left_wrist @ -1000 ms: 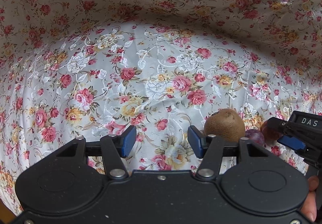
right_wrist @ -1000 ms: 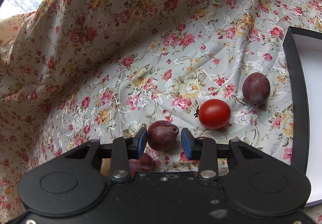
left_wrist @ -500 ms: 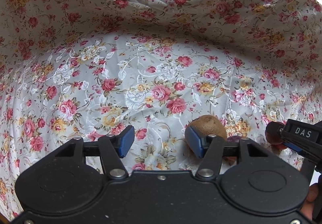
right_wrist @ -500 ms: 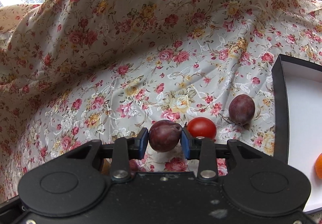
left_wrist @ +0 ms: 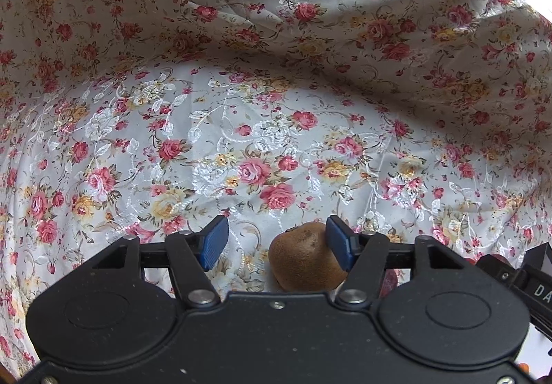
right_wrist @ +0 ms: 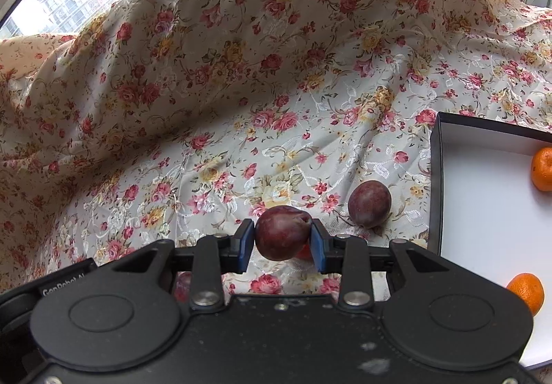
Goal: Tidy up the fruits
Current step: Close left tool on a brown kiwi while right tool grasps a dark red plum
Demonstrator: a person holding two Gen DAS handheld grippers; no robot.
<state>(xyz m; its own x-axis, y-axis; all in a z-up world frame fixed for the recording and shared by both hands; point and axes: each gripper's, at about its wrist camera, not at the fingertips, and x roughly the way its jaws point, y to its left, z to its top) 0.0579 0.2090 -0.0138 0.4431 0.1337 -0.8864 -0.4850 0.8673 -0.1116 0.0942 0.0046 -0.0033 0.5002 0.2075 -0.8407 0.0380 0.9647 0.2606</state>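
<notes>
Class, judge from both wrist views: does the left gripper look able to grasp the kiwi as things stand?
Probably yes. The left gripper, whose jaws have just been opening, straddles the kiwi; one pad sits beside it, nothing blocks the other.

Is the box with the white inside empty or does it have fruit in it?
Not empty. The box has two oranges inside, one by its far side and one nearer; most of its white floor is bare.

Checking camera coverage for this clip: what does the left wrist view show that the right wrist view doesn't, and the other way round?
Only the left wrist view shows the kiwi, lying between the open pads of the left gripper, whose jaws have just been opening. Only the right wrist view shows the right gripper shut on a dark plum, a second plum on the cloth, and the black box holding two oranges. Both show the floral cloth.
</notes>
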